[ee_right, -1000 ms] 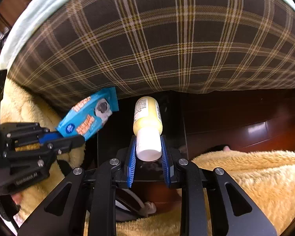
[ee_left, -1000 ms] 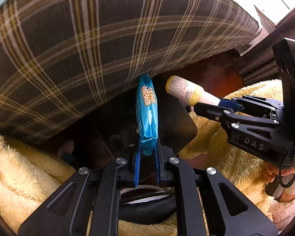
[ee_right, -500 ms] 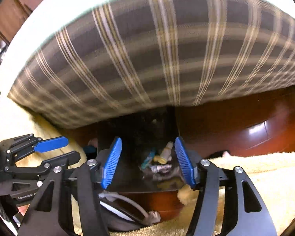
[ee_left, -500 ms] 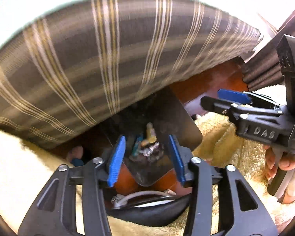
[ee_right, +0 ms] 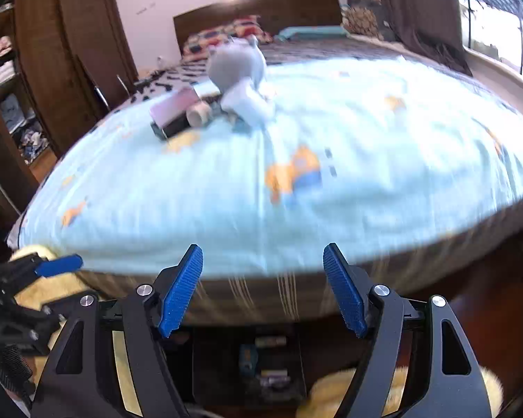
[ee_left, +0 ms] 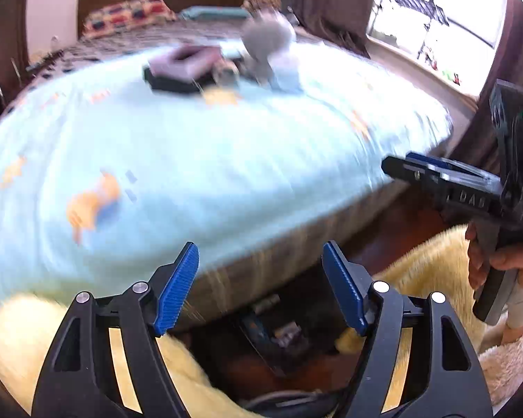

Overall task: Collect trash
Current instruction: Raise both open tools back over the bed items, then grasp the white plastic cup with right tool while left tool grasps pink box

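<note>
My left gripper [ee_left: 259, 254] hangs above the black bin [ee_left: 261, 360], its jaws opening with nothing between them. My right gripper [ee_right: 263, 254] does the same over the bin [ee_right: 209, 365] and also shows at the right [ee_left: 399, 165] in the left wrist view. Inside the bin lie the blue snack wrapper [ee_right: 247, 357], the yellow bottle [ee_right: 270, 341] and a silvery wrapper [ee_left: 289, 332]. On the bed beyond rest a pink box [ee_right: 172, 106] on a black slab and a tape roll [ee_right: 198, 115].
The bed [ee_right: 331, 209], with a pale blue blanket, fills the view ahead; a grey plush toy [ee_right: 237, 66] sits on it. A yellow fluffy rug [ee_left: 425, 261] surrounds the bin. A wooden wardrobe [ee_right: 69, 52] stands far left, with curtains and a window at the right. A hand [ee_left: 505, 264] holds the right gripper.
Both grippers let go: the blue wrapper and the yellow bottle dropped into the bin. Both jaws opened wide, and both grippers rose and tilted up, bringing the bed top into view.
</note>
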Available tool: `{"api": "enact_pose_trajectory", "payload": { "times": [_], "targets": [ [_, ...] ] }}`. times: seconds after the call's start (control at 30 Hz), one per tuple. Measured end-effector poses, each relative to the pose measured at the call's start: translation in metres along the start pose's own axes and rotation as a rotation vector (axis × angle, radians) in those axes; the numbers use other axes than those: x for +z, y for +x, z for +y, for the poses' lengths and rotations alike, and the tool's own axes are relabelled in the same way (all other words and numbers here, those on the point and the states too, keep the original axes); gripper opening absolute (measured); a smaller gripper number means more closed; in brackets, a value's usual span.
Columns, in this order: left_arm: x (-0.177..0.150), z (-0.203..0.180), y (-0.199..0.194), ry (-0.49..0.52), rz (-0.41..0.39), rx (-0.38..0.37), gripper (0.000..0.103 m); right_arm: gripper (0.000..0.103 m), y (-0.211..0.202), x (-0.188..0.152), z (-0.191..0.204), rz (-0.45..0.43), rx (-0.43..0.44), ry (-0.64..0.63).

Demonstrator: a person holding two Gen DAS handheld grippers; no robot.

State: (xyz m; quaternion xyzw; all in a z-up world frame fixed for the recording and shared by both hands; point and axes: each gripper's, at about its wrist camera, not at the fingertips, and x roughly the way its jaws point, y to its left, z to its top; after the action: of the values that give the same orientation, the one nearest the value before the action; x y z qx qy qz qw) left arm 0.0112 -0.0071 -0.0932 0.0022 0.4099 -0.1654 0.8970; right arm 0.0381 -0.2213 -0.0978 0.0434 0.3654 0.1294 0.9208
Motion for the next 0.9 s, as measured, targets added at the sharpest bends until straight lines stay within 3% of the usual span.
{"api": "enact_pose_trajectory", "payload": {
  "times": [0.27, 0.4, 0.53, 0.9],
  "targets": [
    [0.046, 0.032, 0.006, -0.068, -0.052, 0.031, 0.074, 0.073, 0.031, 0.049, 0.008, -0.054, 0.02, -0.033],
    [0.069, 0.046, 0.022, -0.081, -0.055, 0.087, 0.078, 0.073, 0.045, 0.064, 0.014, -0.065, 0.017, -0.075],
    [0.085, 0.058, 0.033, -0.09, -0.052, 0.103, 0.079, 0.073, 0.064, 0.078, 0.022, -0.065, -0.024, -0.137],
    [0.142, 0.074, 0.063, -0.044, -0.073, 0.159, 0.083, 0.072, 0.105, 0.103, 0.026, -0.039, -0.062, -0.161]
  ]
}}
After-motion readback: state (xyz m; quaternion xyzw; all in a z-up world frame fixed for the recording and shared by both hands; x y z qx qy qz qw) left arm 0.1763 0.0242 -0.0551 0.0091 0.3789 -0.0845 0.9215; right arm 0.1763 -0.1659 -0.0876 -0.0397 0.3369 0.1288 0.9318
